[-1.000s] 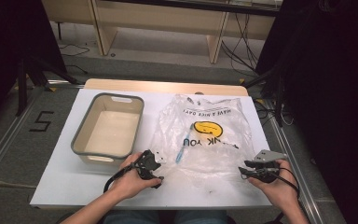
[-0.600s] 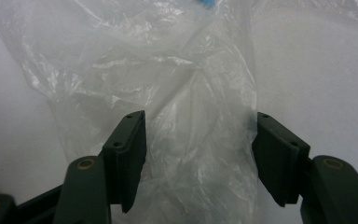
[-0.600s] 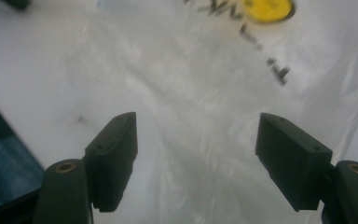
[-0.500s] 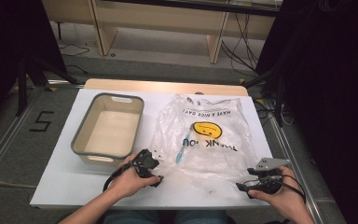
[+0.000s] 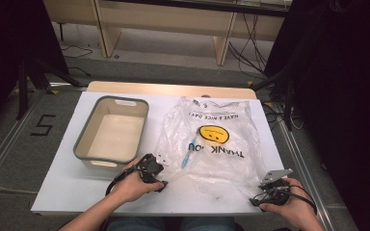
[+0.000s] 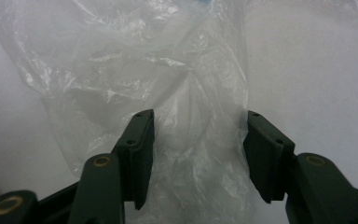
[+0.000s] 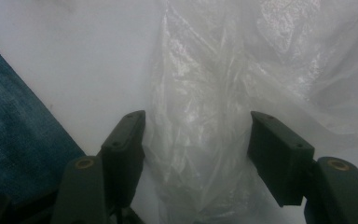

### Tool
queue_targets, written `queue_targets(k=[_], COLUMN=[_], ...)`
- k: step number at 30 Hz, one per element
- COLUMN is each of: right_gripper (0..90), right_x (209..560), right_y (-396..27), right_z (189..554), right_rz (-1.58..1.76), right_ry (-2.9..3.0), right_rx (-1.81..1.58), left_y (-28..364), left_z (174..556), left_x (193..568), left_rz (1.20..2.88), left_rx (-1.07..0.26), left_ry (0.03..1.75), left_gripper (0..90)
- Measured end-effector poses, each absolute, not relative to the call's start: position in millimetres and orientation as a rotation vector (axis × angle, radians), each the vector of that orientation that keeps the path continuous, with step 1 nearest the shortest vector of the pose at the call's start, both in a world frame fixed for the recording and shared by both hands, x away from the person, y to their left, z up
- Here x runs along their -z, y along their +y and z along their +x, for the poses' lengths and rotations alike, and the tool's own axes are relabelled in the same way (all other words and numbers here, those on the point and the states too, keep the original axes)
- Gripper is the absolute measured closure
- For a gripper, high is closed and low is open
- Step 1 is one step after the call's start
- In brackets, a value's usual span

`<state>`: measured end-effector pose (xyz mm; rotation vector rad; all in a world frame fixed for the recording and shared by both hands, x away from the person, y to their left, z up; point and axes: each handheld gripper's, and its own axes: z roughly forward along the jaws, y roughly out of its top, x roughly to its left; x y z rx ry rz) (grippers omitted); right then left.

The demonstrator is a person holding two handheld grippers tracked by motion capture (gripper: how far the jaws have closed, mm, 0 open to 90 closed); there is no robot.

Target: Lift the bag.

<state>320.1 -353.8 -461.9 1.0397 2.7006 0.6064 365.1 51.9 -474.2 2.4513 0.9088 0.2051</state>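
High view: a clear plastic bag [image 5: 214,144] printed with a yellow smiley is being spread flat on the white table [image 5: 67,187], just right of a grey bin [image 5: 112,130]. The left gripper [image 5: 160,177] is being held at the bag's near left corner, the right gripper [image 5: 256,199] at its near right corner. Both sets of jaws are being kept apart, having just been closing, with bag film lying between them [image 6: 196,154] [image 7: 198,154] but not being pinched. A blue item [image 5: 187,155] is being seen inside the bag.
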Motion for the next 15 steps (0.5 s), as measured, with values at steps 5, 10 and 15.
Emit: queue_targets(k=[5, 10, 15], right_gripper=[48.2, 56.0, 67.5], right_x=[461.9, 461.7, 461.4], right_y=[-357.3, -358.4, -359.4], right_z=[322.1, 323.2, 324.9], right_rz=[1.056, 1.057, 1.062], right_ry=[2.684, 2.674, 2.669], right_rx=[-0.629, -0.624, -0.635], left_y=[52.0, 49.1, 45.4], left_z=[363.8, 360.7, 358.2], left_x=[473.2, 472.1, 471.1], left_rz=[2.459, 2.463, 2.473], left_rx=[-0.206, -0.213, -0.207], left_ry=[0.922, 0.942, 0.945], left_gripper=[52.8, 59.7, 69.6])
